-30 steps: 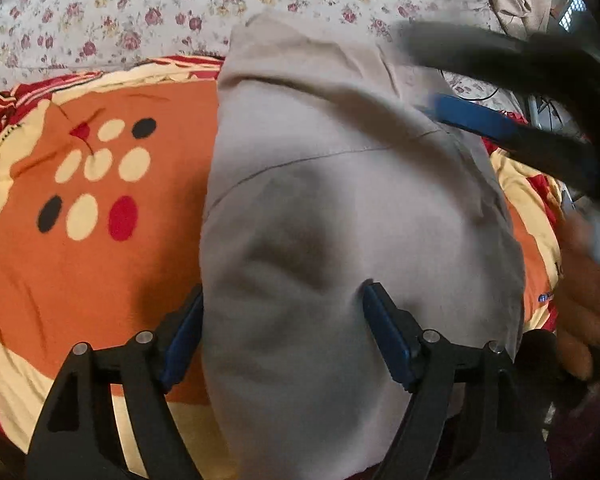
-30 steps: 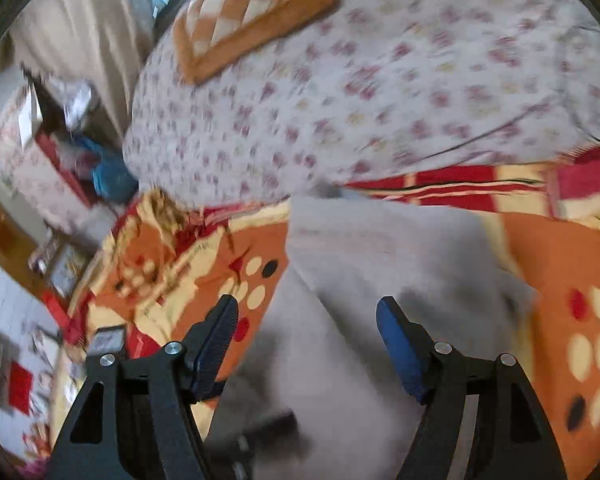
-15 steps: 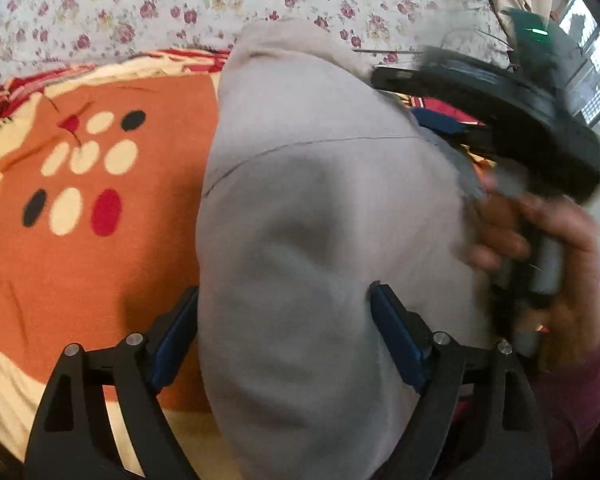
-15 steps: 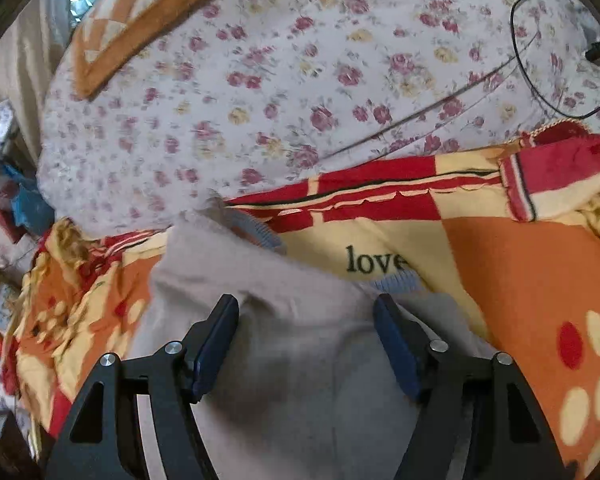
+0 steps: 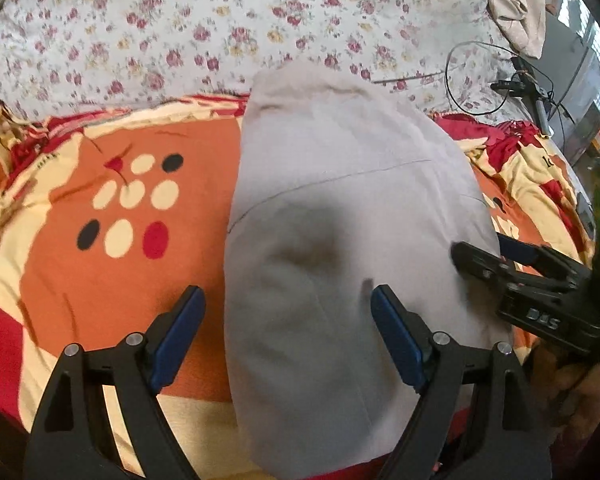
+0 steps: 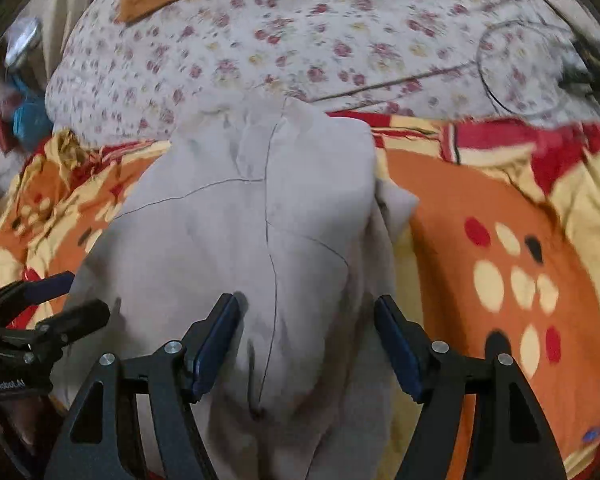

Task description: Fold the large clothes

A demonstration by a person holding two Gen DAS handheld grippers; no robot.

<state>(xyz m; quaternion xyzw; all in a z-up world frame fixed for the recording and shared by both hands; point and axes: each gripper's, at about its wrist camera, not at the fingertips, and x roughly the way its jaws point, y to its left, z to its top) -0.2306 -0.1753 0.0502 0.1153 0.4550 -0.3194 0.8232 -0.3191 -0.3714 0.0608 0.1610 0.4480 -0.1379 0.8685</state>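
Spread over the bed is one orange, red and cream blanket [image 5: 100,264] with oval spots, and behind it one white sheet [image 5: 220,20] sprinkled with small roses. One grey garment [image 5: 340,208], seamed and folded long, lies on the blanket and runs away toward the sheet.

Two claws hang over its near end. The left claw [image 5: 288,332] is spread wide, its blue pads either side of the garment's left edge, gripping nothing. The right claw [image 6: 308,344] is likewise spread, straddling the cloth.

Writing: "GenRobot.AI" shows on the left claw's body in the right wrist view; "DAS" on the right claw's body. A black cable [image 5: 472,76] loops on the sheet.
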